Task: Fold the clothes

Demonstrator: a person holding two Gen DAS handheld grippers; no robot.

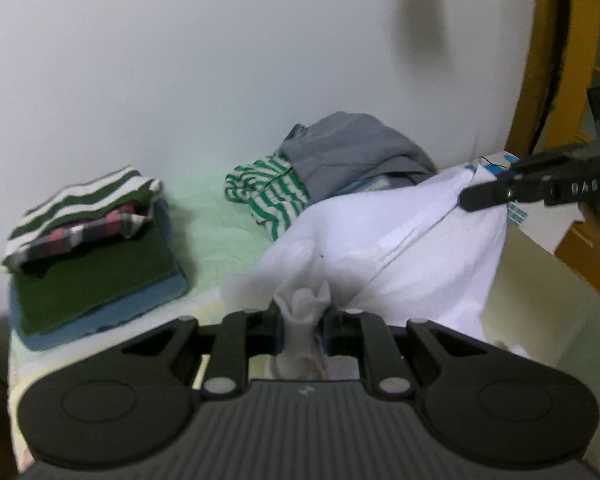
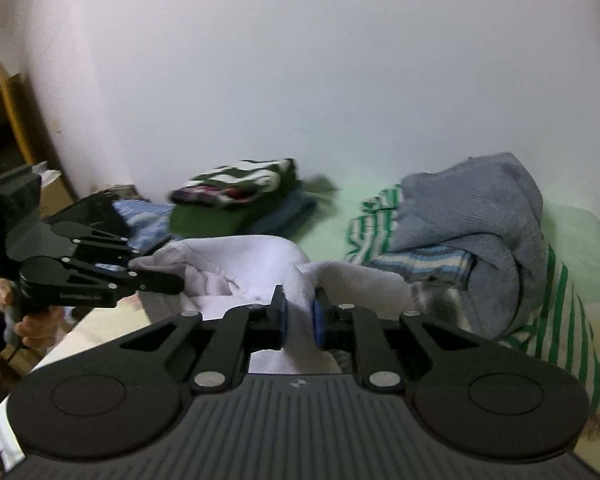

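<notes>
A white garment (image 1: 384,264) hangs stretched between my two grippers above the pale green bed cover (image 1: 220,236). My left gripper (image 1: 302,312) is shut on a bunched corner of it. My right gripper (image 1: 466,200) grips the other corner at the right of the left wrist view. In the right wrist view my right gripper (image 2: 300,312) is shut on a fold of the white garment (image 2: 236,268). There my left gripper (image 2: 176,282) clamps the cloth at the left, with a hand below it.
A stack of folded clothes (image 1: 96,248) lies at the back left against the white wall. An unfolded heap with a grey garment (image 1: 352,152) and a green-striped one (image 1: 268,192) lies behind the white cloth. Yellow wooden framing (image 1: 572,60) stands at the right.
</notes>
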